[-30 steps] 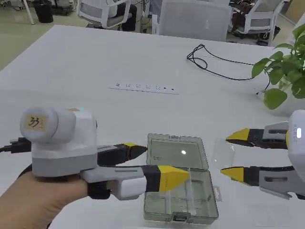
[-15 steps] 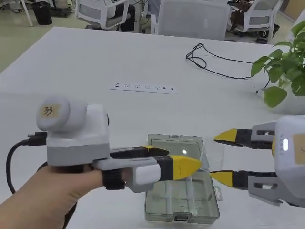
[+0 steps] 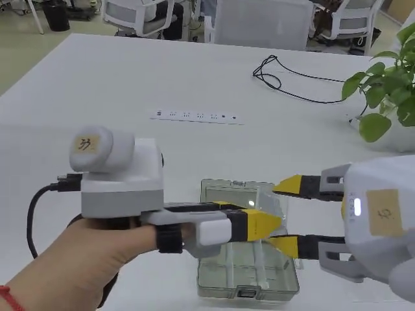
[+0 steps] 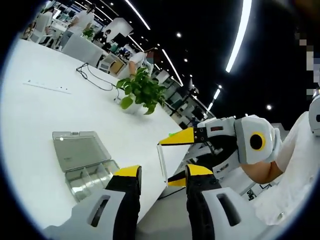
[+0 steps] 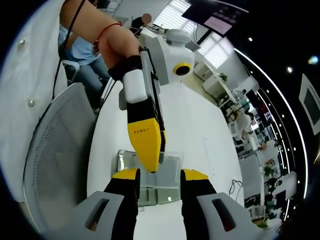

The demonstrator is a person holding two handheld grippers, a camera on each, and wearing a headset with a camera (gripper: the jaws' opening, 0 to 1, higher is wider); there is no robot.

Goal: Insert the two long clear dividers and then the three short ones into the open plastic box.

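White tabletop runs across the head view, with office chairs (image 3: 139, 16) at its far edge. At the left, a hand (image 3: 78, 259) grips the left gripper (image 3: 259, 215), which points to the right. In the left gripper view its jaws stand a moderate gap apart and are closed on nothing. The thin edge of a clear divider (image 4: 163, 165) stands upright in that gap, just ahead of the tips. I cannot tell whether either jaw touches it.

The open box (image 3: 207, 278) sits on the table directly below both sets of tips. Its lid (image 3: 227, 194) lies flat on the far side, and clear ribs run inside the base.

The right gripper (image 3: 273, 214) points to the left, facing the left gripper tip to tip. Its jaws are spread wide, one above the other. The divider spans from one yellow tip to the other, so it appears clamped by its two opposite edges and held above the box. In the right gripper view, the left gripper's yellow tip covers part of the divider.

Beyond the grippers, a white power strip (image 3: 194, 118) lies on the table, well apart from the box. A looped black cable (image 3: 285, 81) lies farther back and to the right. A green plant (image 3: 389, 97) stands at the right edge.
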